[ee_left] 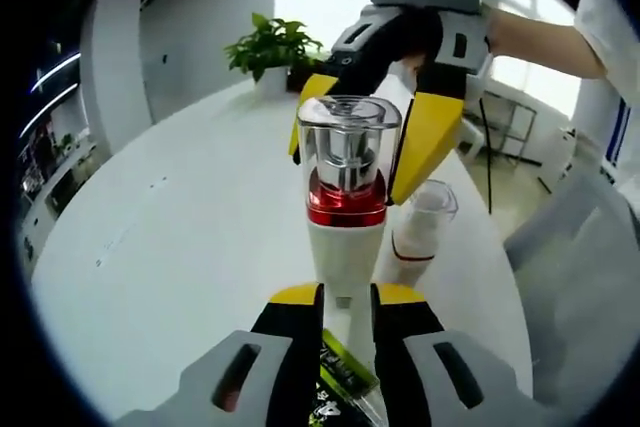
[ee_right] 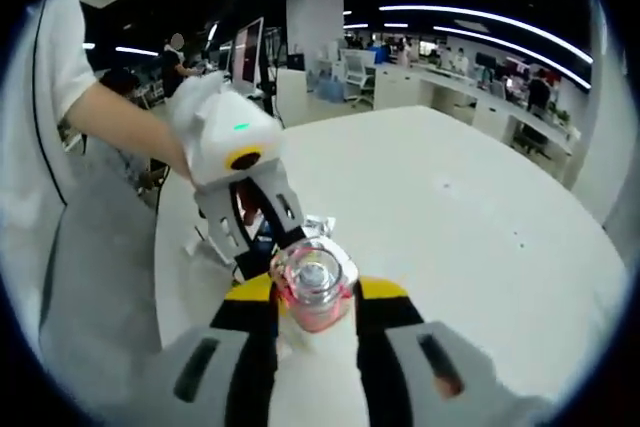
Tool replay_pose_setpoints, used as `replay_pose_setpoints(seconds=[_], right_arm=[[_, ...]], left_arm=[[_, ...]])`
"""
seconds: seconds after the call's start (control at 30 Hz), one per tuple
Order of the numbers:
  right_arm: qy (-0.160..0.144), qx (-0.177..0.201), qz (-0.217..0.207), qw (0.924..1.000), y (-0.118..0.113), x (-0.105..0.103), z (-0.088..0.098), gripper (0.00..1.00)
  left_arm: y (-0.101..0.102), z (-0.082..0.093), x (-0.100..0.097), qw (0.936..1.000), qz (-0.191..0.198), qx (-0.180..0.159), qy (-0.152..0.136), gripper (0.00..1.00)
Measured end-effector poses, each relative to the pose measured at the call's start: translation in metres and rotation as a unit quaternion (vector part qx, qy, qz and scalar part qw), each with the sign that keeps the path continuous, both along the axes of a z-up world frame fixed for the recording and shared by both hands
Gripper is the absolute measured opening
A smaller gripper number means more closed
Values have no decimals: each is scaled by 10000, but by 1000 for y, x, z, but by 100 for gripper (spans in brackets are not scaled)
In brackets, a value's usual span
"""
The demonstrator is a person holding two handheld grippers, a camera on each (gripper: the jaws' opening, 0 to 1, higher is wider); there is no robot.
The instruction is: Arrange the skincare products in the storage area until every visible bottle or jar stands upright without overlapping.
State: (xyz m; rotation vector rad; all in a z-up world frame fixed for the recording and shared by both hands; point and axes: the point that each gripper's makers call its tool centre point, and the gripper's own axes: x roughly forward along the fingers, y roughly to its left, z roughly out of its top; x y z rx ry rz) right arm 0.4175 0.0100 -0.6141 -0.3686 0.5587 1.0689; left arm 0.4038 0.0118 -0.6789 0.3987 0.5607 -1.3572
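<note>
The white table [ee_left: 180,247] spreads across the left gripper view, with a potted plant [ee_left: 272,47] at upper centre. At frame centre a pump bottle [ee_left: 345,207] stands upright, long axis vertical. The left gripper [ee_left: 347,299] clamps its white base from below; the right gripper [ee_left: 375,147] closes on its clear cap from above. A smaller capped bottle [ee_left: 420,232] stands just beside, right.

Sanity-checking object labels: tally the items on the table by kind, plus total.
Pump bottle, white with red band and clear cap: 1
Small white bottle with clear cap: 1
Green-and-black packet: 1
Potted plant: 1
Total: 4
</note>
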Motion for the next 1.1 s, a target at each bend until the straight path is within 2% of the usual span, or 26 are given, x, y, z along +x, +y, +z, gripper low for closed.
replay_pose_setpoints(seconds=[0.4,0.5,0.6,0.8,1.1], right_arm=[[-88,88,-28,9999,-1,1,3,30],[-147,464,-164,9987,1,6,16,34],[-167,379,-276,9988,-5,8,17,39],[-210,396,-480,9978,-12,4,21,47],[-234,326,-752,9964,-18,-20,23,59]], left_arm=[[-1,1,-3,10000,11,-3,14,16],[1,3,-3,10000,57,-1,37,17],[4,6,-5,9999,130,-33,99,19],[14,15,-10,9992,358,-60,174,33],[38,31,-24,9967,766,-175,215,49]])
